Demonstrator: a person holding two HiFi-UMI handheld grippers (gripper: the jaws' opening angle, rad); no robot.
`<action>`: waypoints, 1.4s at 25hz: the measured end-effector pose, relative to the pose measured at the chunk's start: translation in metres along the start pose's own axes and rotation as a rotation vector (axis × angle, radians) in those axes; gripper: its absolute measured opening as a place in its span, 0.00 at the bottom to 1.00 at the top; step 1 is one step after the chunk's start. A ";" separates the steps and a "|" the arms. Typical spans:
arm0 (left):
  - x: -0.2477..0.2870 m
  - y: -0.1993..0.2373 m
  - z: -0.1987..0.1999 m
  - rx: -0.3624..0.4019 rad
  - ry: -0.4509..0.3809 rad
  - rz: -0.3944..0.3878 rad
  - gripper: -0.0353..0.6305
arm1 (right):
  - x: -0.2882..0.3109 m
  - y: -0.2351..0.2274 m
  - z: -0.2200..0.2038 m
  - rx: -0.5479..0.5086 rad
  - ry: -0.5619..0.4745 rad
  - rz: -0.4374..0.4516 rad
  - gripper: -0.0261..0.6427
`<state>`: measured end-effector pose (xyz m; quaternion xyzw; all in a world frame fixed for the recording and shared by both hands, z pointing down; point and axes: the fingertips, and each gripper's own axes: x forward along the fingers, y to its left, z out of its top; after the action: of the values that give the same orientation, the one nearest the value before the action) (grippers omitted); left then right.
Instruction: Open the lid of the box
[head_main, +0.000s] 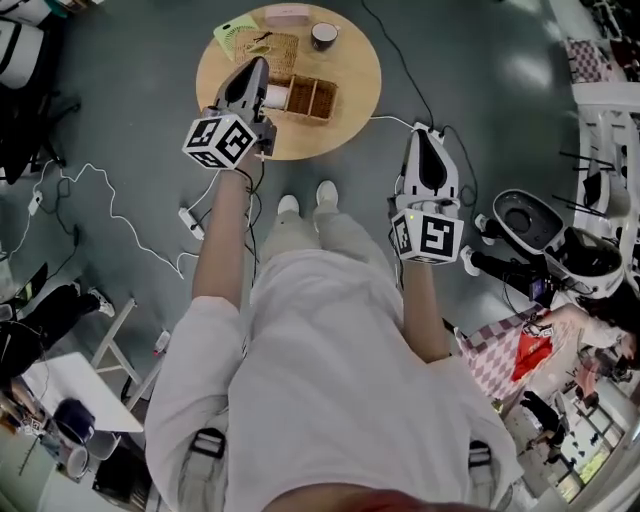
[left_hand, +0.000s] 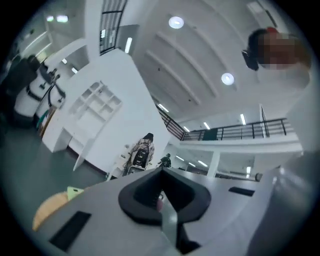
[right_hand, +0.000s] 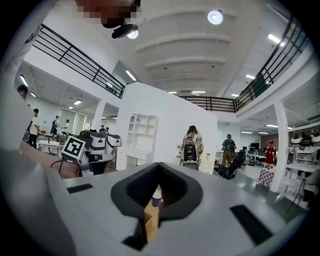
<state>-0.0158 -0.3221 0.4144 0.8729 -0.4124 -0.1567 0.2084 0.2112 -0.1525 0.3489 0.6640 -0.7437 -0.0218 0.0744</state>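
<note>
A person (head_main: 330, 380) in pale clothes stands just before a round wooden table (head_main: 355, 60). On the table's near side sits the woven box (head_main: 314, 98), compartments showing. The left gripper (head_main: 262, 64) hovers over the table's left part, jaws pressed together, empty. The right gripper (head_main: 428, 134) hangs beyond the table's right edge, likewise clenched on nothing.

Evenly bright, lit from above by round ceiling lamps (left_hand: 175, 22) and strip lights (left_hand: 128, 45). Pale glare patches and soft shadows on grey floor (head_main: 525, 70). Heavy fisheye bending, dark corners in all 3 views. Blurred foreground in the 2 gripper views.
</note>
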 end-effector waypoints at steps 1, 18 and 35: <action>-0.008 -0.012 0.008 0.074 0.006 0.006 0.03 | -0.002 0.005 0.004 -0.002 -0.007 0.002 0.04; -0.206 -0.193 0.034 0.596 0.008 0.193 0.04 | -0.146 0.080 0.046 -0.060 -0.149 0.125 0.03; -0.258 -0.185 0.052 0.602 0.020 0.208 0.04 | -0.153 0.134 0.063 -0.015 -0.189 0.175 0.03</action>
<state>-0.0759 -0.0254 0.3047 0.8501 -0.5252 0.0032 -0.0400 0.0870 0.0111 0.2922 0.5910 -0.8023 -0.0831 0.0108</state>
